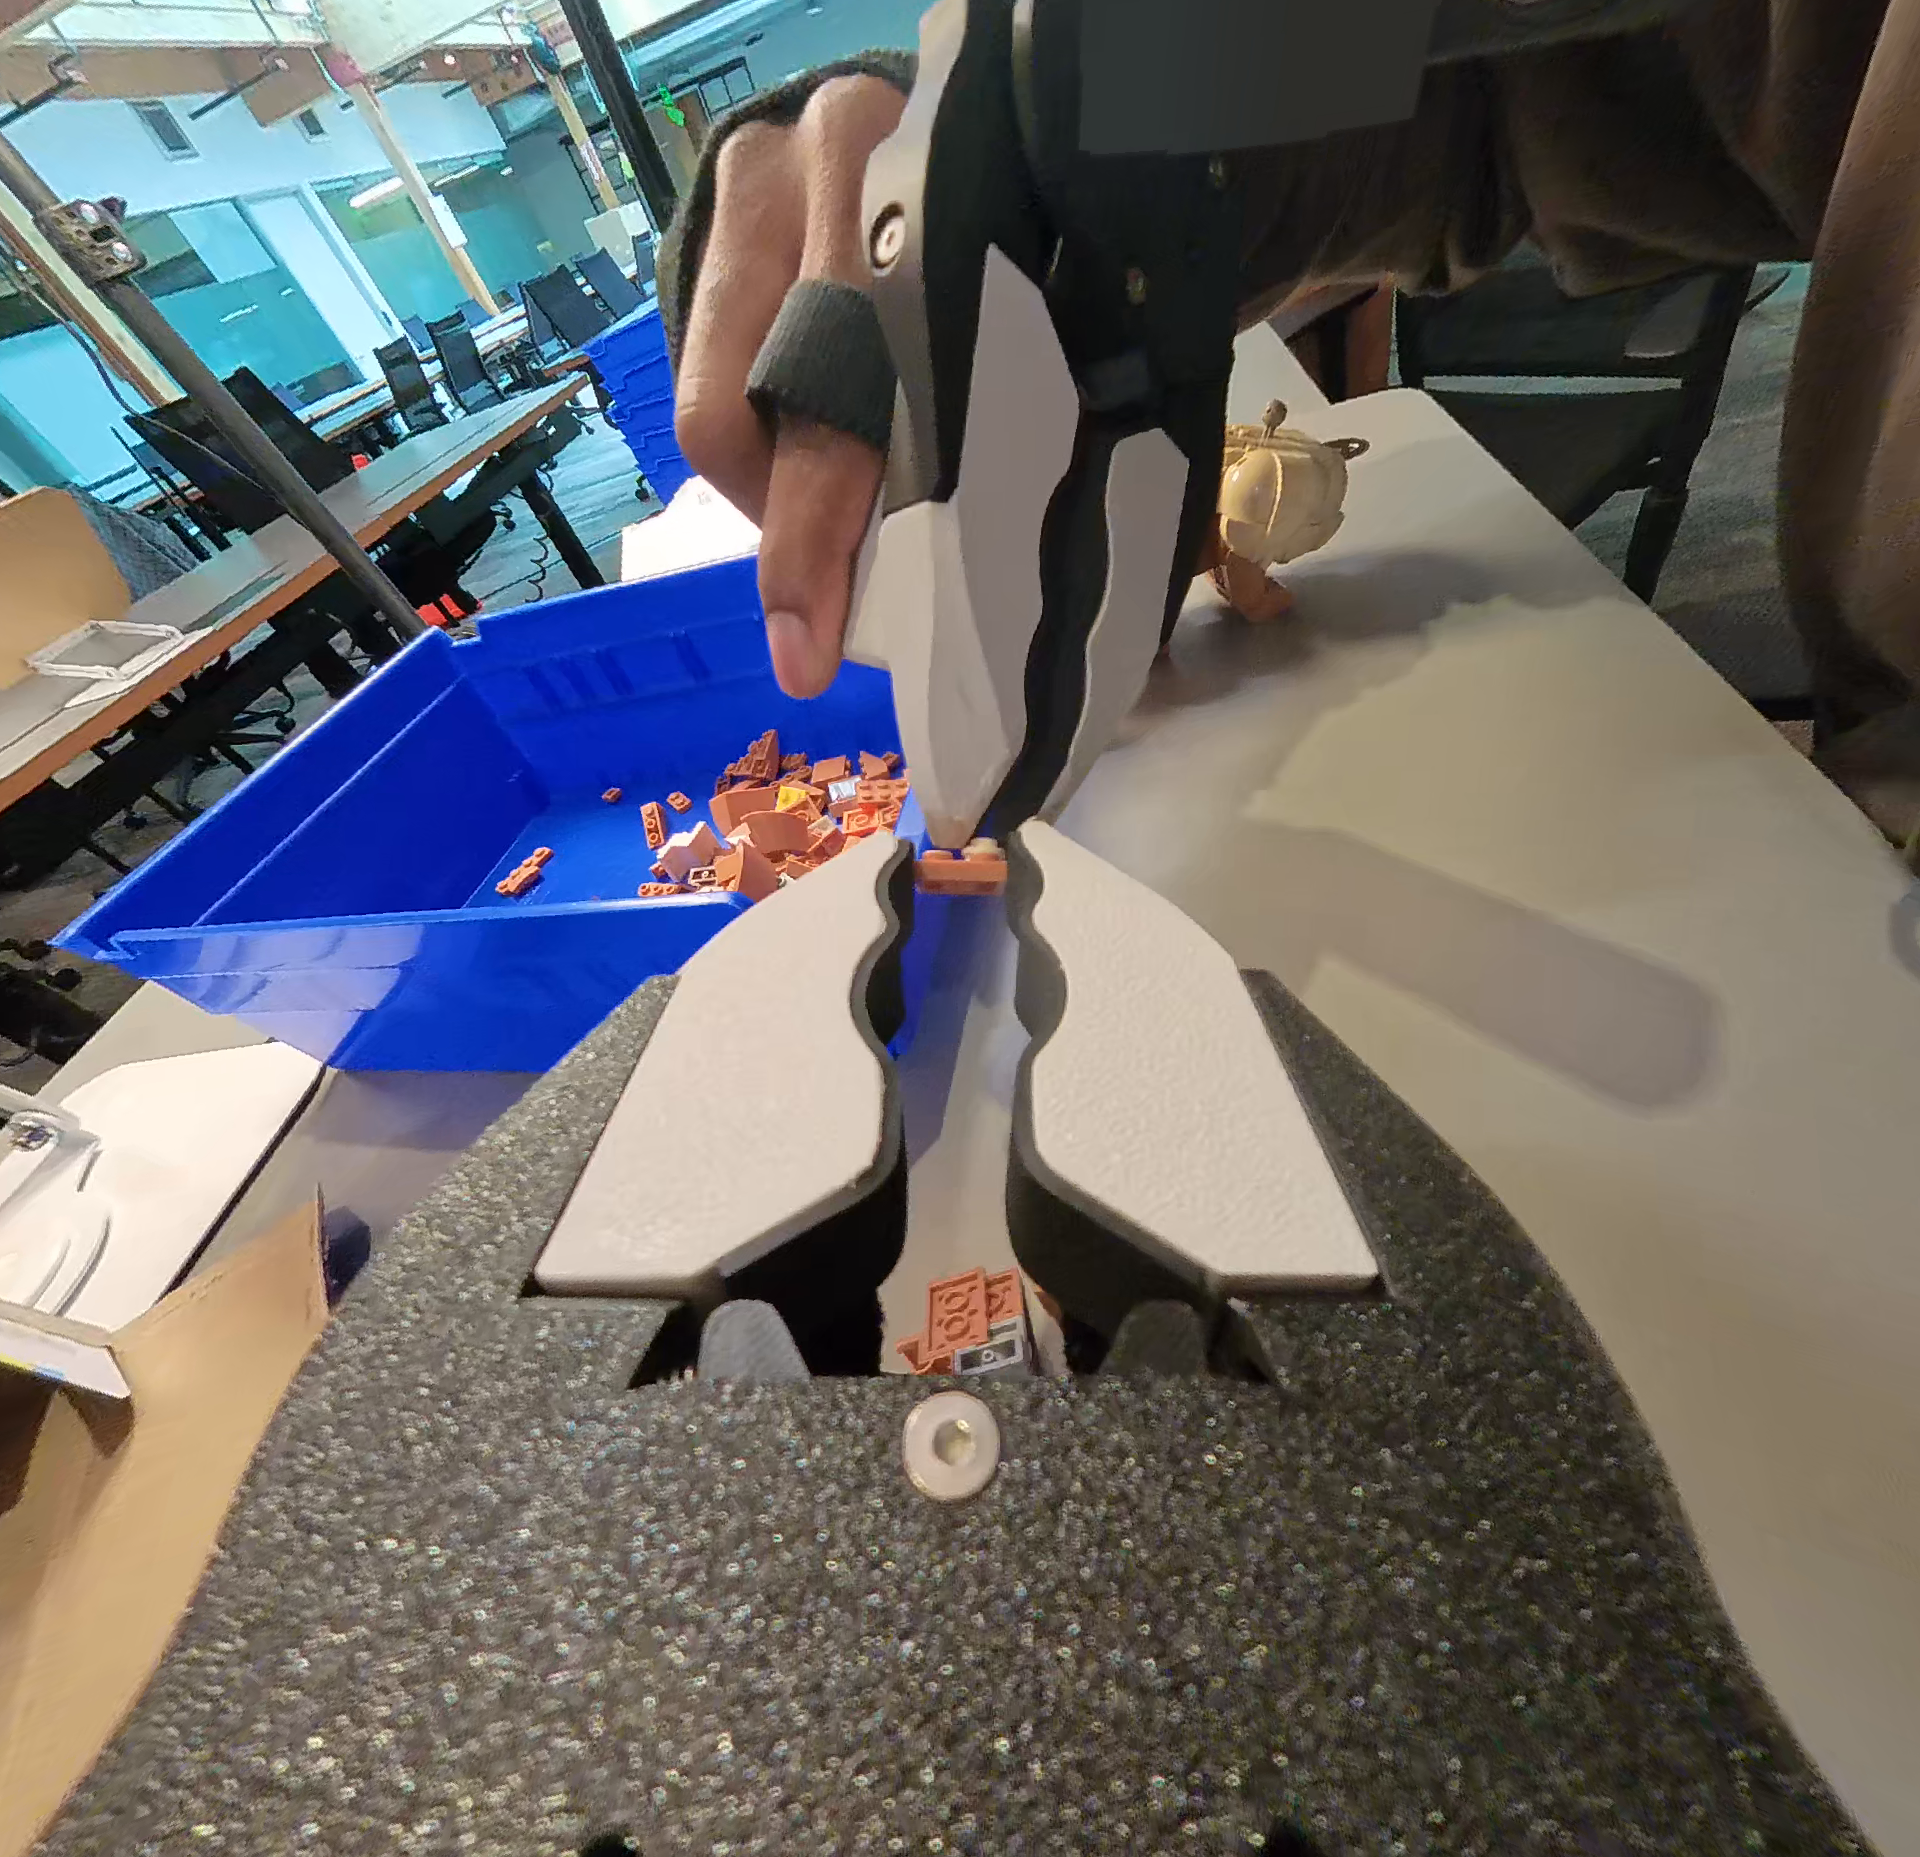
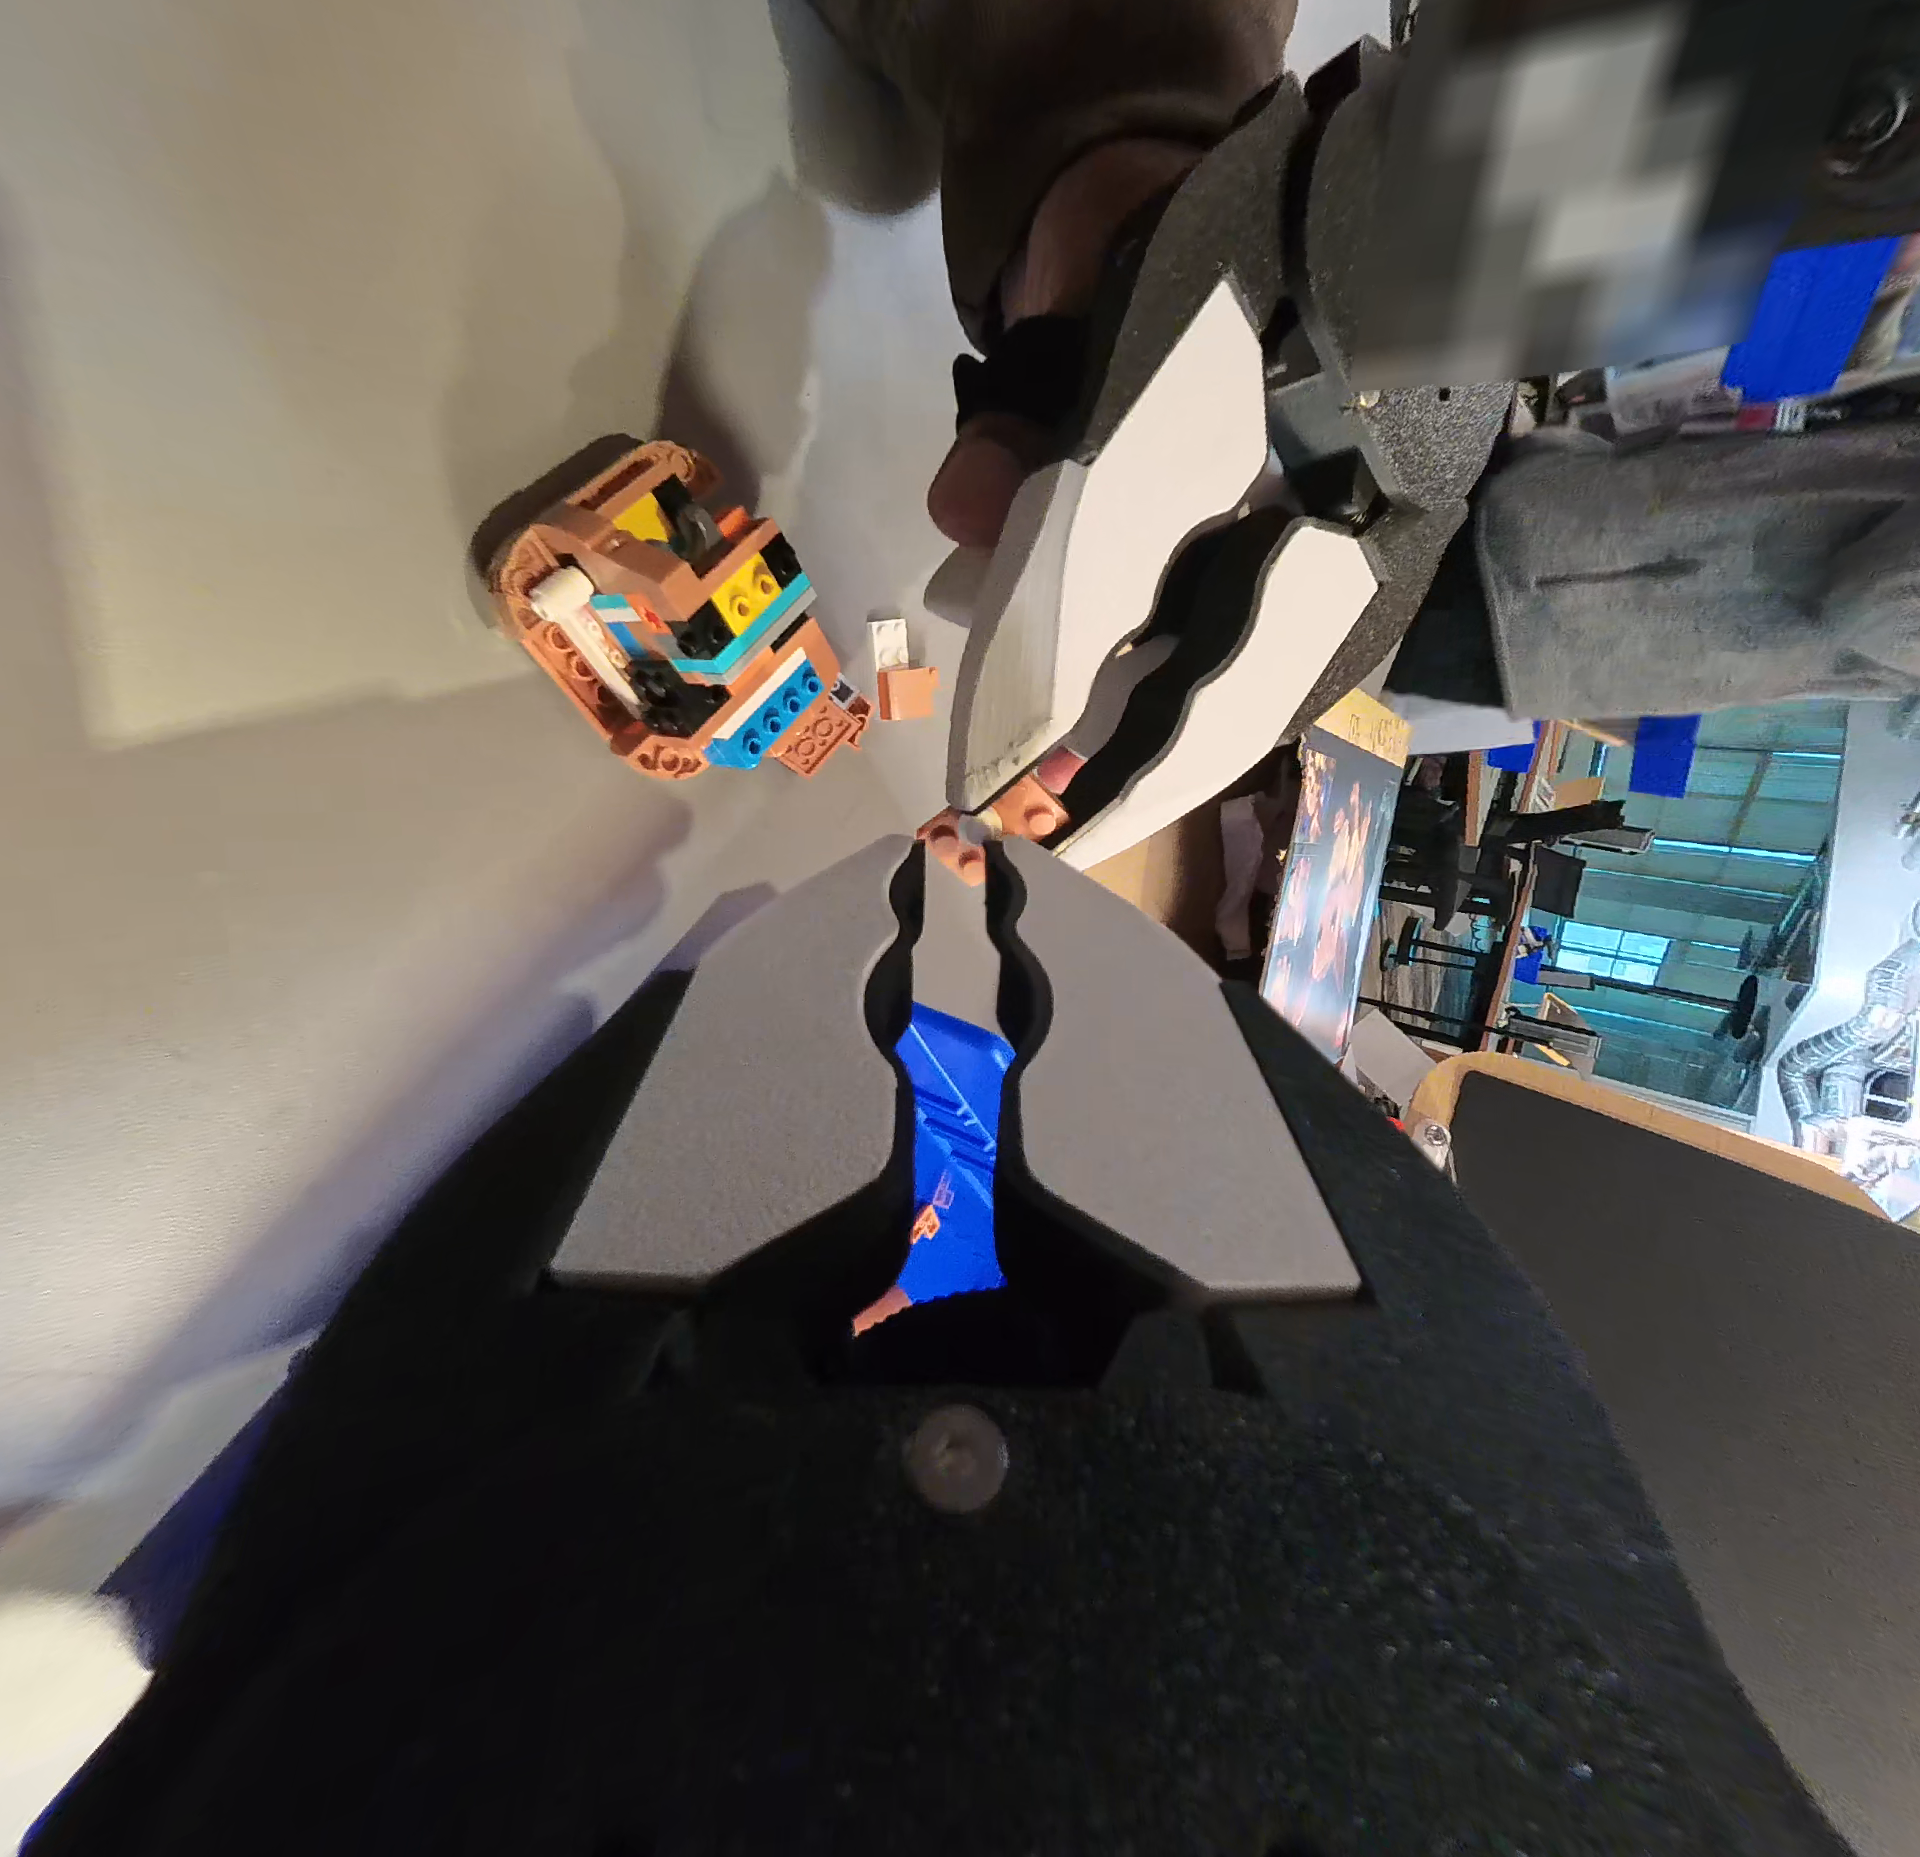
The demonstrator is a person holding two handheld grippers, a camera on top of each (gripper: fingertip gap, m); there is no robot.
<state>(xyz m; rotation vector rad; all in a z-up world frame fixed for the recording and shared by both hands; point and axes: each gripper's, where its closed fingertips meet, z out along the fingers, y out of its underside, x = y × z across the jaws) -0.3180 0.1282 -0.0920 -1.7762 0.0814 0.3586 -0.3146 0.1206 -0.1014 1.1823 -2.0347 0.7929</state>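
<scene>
My left gripper (image 1: 961, 857) is shut on a small orange plate brick (image 1: 961, 872) and holds it above the white table (image 1: 1507, 872), beside the blue bin. My right gripper (image 2: 958, 849) comes down from above in the left wrist view (image 1: 971, 825). It is shut on a tiny white piece (image 2: 982, 828) that sits on top of the orange plate (image 2: 1039, 815). The left gripper (image 2: 1018, 784) shows in the right wrist view, pinching the plate's other end. A partly built brick model (image 2: 675, 623) in brown, yellow and blue lies on the table.
A blue bin (image 1: 312, 924) holds several loose orange bricks (image 1: 769, 831). A loose white plate (image 2: 890, 640) and an orange piece (image 2: 907, 692) lie by the model (image 1: 1283, 498). More bricks (image 1: 966, 1319) lie under the left gripper. A cardboard box (image 1: 156, 1495) stands at the left. The tips of both grippers are at nearly the same place. The model (image 1: 1283, 498) is about 25 cm from both grippers' fingertips.
</scene>
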